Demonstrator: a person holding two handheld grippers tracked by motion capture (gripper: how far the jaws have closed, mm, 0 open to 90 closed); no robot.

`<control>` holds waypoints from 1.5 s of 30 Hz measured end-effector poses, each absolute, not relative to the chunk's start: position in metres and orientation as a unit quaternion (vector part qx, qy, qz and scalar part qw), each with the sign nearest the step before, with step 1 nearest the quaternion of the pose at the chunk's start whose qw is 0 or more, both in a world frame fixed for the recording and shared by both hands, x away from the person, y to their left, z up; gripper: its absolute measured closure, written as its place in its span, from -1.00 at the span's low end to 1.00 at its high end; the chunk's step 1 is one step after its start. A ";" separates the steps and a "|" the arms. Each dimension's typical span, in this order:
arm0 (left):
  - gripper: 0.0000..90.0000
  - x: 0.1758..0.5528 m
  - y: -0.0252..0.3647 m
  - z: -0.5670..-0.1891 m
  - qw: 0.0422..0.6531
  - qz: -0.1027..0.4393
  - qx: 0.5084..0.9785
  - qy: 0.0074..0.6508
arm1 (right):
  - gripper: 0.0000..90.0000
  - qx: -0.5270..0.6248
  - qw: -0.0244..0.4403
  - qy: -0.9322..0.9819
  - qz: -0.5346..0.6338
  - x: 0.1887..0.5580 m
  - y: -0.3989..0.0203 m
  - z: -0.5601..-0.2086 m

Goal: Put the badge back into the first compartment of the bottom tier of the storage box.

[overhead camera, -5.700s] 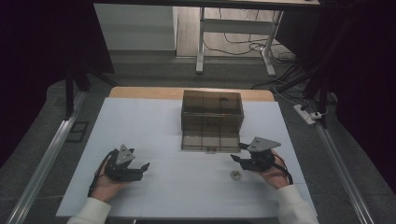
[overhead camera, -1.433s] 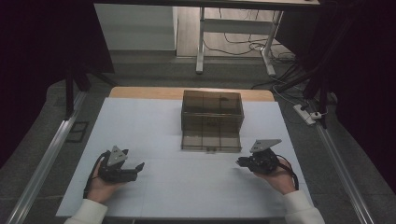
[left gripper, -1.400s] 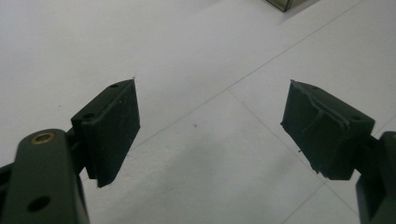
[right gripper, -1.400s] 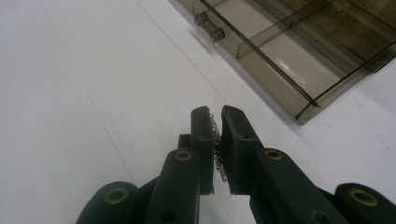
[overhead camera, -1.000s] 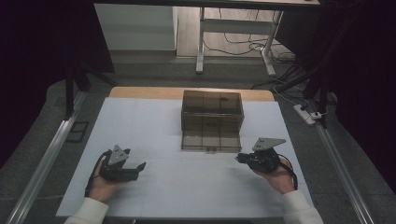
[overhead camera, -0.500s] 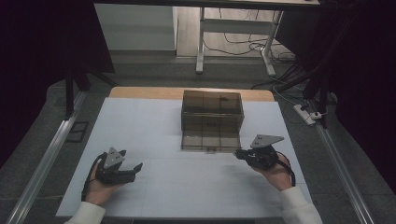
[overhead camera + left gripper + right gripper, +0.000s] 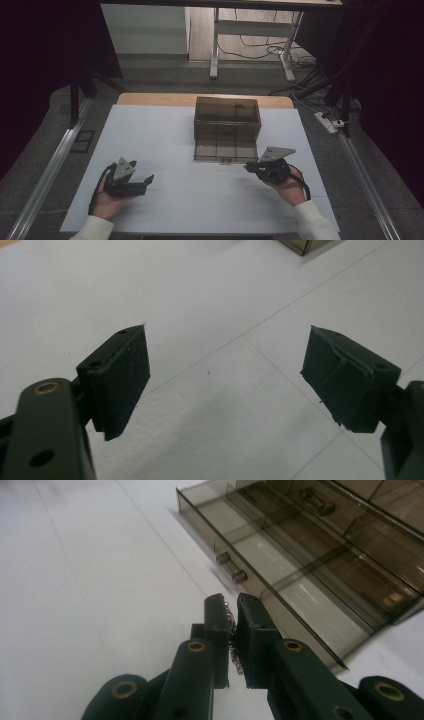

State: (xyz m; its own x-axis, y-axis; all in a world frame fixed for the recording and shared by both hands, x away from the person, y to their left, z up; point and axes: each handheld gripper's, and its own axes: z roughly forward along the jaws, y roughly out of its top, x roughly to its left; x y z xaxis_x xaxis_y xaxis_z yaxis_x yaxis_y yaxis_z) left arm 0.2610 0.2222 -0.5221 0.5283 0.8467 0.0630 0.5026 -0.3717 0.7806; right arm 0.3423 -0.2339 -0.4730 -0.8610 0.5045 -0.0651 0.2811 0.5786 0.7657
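Note:
A smoky see-through drawer box (image 7: pixel 227 117) stands at the middle back of the white table. Its bottom drawer (image 7: pixel 225 151) is pulled out toward me. In the right gripper view the drawer (image 7: pixel 300 587) lies open, and its small knob (image 7: pixel 231 567) is just ahead of the jaws. My right gripper (image 7: pixel 248 168) hovers at the drawer's front right corner, shut on a small silvery beaded piece (image 7: pixel 233 652). My left gripper (image 7: pixel 148 179) rests low at the table's front left, its jaws open with nothing between them (image 7: pixel 226 355).
The white table top (image 7: pixel 165 145) has faint seams across it. Inside an upper drawer of the box lies a small metal part (image 7: pixel 320 505). Metal rails (image 7: pixel 47 175) run along both sides of the table, and cables lie on the floor behind.
The small silvery piece that lay on the table by my right gripper 5.7 s ago is gone from there. My right gripper has moved up and left to the drawer front. The left has barely shifted.

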 end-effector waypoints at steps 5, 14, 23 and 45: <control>-0.58 0.263 0.222 -0.523 0.364 0.234 0.795 0.426 | 0.85 0.226 0.144 0.872 0.411 0.348 -0.221 -0.469; -0.59 0.261 0.226 -0.523 0.366 0.232 0.790 0.433 | 0.85 0.234 0.143 0.866 0.418 0.357 -0.211 -0.467; -0.59 0.260 0.225 -0.522 0.366 0.233 0.792 0.430 | 0.86 0.232 0.146 0.865 0.420 0.363 -0.207 -0.472; -0.59 0.262 0.223 -0.525 0.360 0.230 0.797 0.427 | 0.85 0.221 0.152 0.853 0.449 0.382 -0.180 -0.464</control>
